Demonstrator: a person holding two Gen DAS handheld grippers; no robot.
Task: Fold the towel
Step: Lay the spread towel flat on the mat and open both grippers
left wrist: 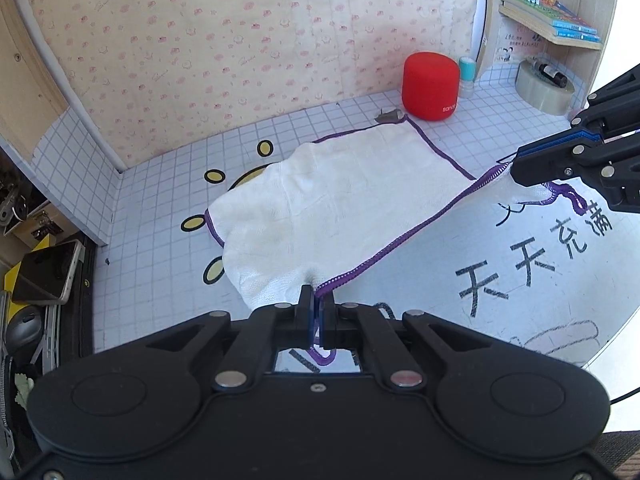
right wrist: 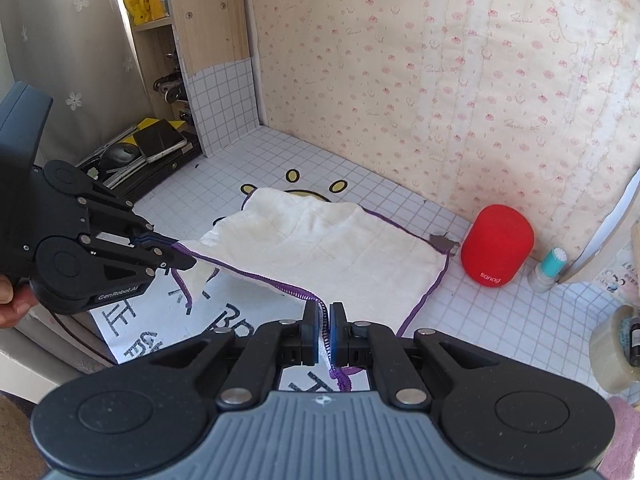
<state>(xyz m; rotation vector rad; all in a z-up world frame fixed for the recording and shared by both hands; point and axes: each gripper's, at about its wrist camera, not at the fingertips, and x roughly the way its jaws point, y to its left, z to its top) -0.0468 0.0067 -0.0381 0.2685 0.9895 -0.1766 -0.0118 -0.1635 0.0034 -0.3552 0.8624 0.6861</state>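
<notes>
A white towel (left wrist: 340,200) with purple stitched edging lies partly on the tiled tabletop, its near edge lifted and stretched between both grippers. My left gripper (left wrist: 319,304) is shut on the towel's near left corner. My right gripper (right wrist: 324,320) is shut on the near right corner. The towel shows in the right wrist view (right wrist: 332,244), with its far edge resting on the table. In the left wrist view the right gripper (left wrist: 516,170) pinches the corner at the right. In the right wrist view the left gripper (right wrist: 188,258) pinches the other corner at the left.
A red cylinder speaker (left wrist: 430,86) stands just beyond the towel's far right corner, with a small teal-capped bottle (left wrist: 466,76) and a tape roll (left wrist: 544,86) beside it. A quilted pink wall backs the table (left wrist: 160,200). A shelf with books (left wrist: 560,20) is at the right.
</notes>
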